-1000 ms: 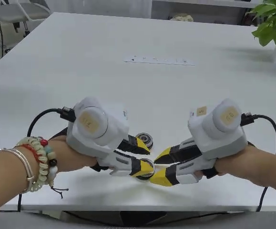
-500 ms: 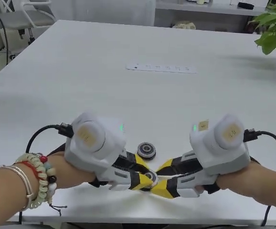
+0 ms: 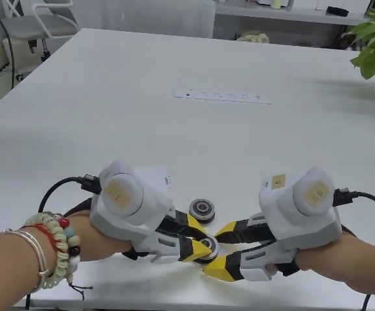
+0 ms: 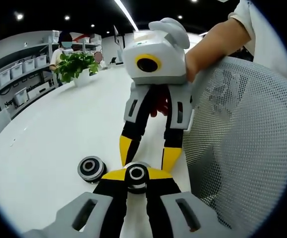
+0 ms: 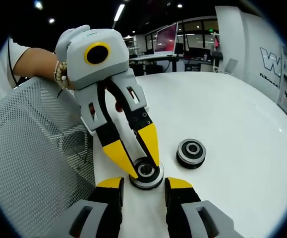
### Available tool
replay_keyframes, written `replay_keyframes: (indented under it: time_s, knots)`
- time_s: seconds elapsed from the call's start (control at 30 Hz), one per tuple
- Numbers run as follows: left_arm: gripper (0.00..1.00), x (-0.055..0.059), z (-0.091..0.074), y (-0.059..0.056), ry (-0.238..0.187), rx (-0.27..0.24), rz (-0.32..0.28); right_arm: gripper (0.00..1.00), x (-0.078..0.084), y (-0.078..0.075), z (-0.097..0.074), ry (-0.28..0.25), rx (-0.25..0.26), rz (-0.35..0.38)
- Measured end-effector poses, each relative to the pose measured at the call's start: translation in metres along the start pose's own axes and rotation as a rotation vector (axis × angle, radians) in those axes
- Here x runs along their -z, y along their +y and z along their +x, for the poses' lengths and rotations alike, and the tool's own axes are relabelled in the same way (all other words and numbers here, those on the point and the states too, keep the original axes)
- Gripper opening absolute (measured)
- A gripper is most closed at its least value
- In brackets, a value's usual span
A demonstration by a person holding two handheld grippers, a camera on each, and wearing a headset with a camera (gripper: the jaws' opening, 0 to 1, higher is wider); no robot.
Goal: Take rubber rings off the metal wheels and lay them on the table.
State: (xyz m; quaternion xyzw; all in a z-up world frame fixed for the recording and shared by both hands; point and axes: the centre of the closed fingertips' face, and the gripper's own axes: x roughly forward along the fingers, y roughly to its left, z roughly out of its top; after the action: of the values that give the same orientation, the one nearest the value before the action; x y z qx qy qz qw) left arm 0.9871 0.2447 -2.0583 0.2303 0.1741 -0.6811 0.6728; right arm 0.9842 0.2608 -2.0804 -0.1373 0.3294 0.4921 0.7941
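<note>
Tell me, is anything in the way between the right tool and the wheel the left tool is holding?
No, nothing visible is. The right tool is open with its jaws on either side of the wheel that the left tool clamps. The other wheel lies apart on the table.

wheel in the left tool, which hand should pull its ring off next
Right, probably. The left tool is clamped on the wheel, steadying it; the right tool is open with its tips either side of it, free to grip the ring.
</note>
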Motion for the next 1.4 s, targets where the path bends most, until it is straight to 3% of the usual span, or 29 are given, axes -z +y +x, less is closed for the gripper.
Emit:
replay_keyframes:
  time_s: [0.17,0.3,0.87,1.17,1.4]
  knots:
    - [0.08,0.0,0.0,0.0,-0.005,0.006,0.004,0.25,-0.007,-0.003,-0.003,-0.037,0.006,-0.008]
    - [0.08,0.001,0.0,0.0,-0.004,0.008,0.016,0.24,-0.006,-0.002,-0.002,-0.027,-0.002,-0.049]
    - [0.08,0.003,-0.001,0.002,-0.02,0.02,-0.006,0.21,-0.001,-0.003,-0.007,0.005,-0.018,-0.086]
    - [0.08,0.004,-0.001,0.004,-0.023,0.019,-0.009,0.11,0.007,-0.004,-0.011,0.029,-0.028,-0.073]
    - [0.08,0.004,-0.001,0.004,-0.027,0.016,-0.013,0.1,0.005,-0.004,-0.011,0.021,-0.025,-0.065]
